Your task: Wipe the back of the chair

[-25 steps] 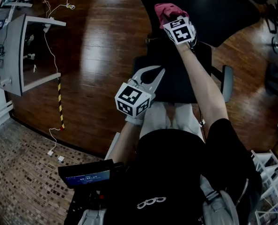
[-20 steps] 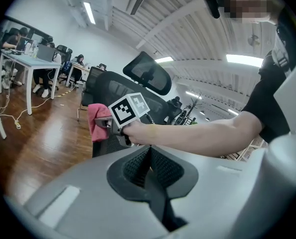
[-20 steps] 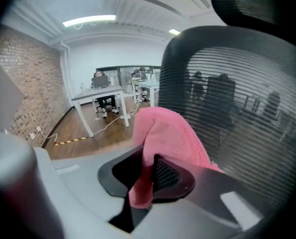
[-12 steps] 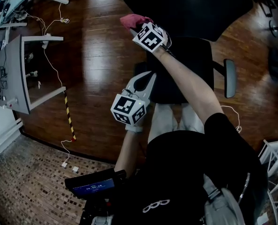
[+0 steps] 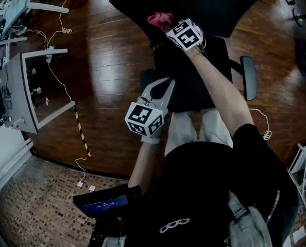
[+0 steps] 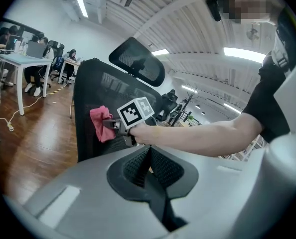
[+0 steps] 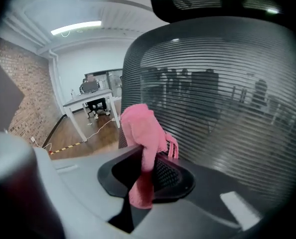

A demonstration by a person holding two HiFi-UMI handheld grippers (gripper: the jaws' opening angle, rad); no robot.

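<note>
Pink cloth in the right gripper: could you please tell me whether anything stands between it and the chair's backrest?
Nothing visible does. The right gripper is shut on the pink cloth, which looks to be right against the mesh backrest. The left gripper, shut and empty, is well short of the backrest.

The black mesh office chair backrest point(image 5: 204, 4) stands behind the black padded seat point(image 5: 194, 86), ahead of the person, with the black headrest point(image 6: 138, 61) above it. The right tool point(image 5: 168, 25) carries the pink cloth point(image 5: 160, 19) between its jaws, and the cloth lies against the backrest's left part. The left tool point(image 5: 166, 84) hangs nearer the person, over the seat's left edge, well apart from the cloth. The black armrest point(image 5: 249, 76) lies right of the seat. The white counter point(image 5: 24, 86) stands far left on the wooden floor point(image 5: 106, 60), with the yellow-and-black striped strip point(image 5: 82, 133) between counter and chair
</note>
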